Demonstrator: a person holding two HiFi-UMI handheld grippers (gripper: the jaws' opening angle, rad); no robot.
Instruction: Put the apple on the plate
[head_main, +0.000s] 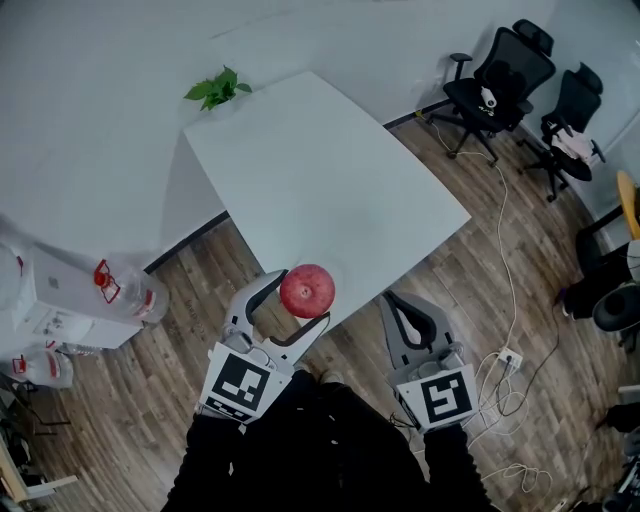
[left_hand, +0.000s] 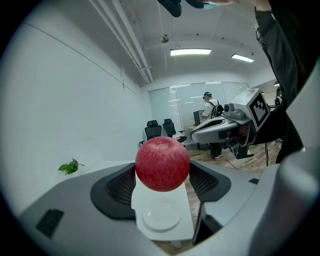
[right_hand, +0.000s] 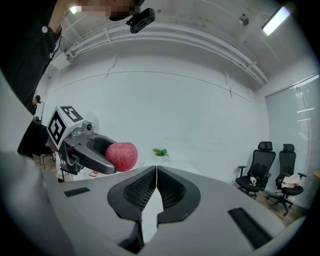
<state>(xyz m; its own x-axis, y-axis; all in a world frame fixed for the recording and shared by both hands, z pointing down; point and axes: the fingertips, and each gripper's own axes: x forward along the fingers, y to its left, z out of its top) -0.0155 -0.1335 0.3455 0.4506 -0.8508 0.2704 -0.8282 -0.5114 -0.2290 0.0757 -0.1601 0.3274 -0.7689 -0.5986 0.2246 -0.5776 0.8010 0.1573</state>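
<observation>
A red apple (head_main: 307, 290) is gripped between the jaws of my left gripper (head_main: 303, 296), held in the air over the near edge of the white table (head_main: 320, 170). In the left gripper view the apple (left_hand: 162, 164) fills the gap of the left gripper (left_hand: 162, 176); below it a white plate (left_hand: 161, 218) lies on the table's near part. My right gripper (head_main: 392, 300) hovers to the right of the apple, shut and empty. In the right gripper view its jaws (right_hand: 156, 172) meet, and the apple (right_hand: 121, 156) shows at the left.
A green leafy sprig (head_main: 218, 88) sits at the table's far corner. Two black office chairs (head_main: 500, 75) stand at the back right. Water bottles (head_main: 130, 292) stand on the floor at left. Cables and a power strip (head_main: 508, 357) lie on the wooden floor at right.
</observation>
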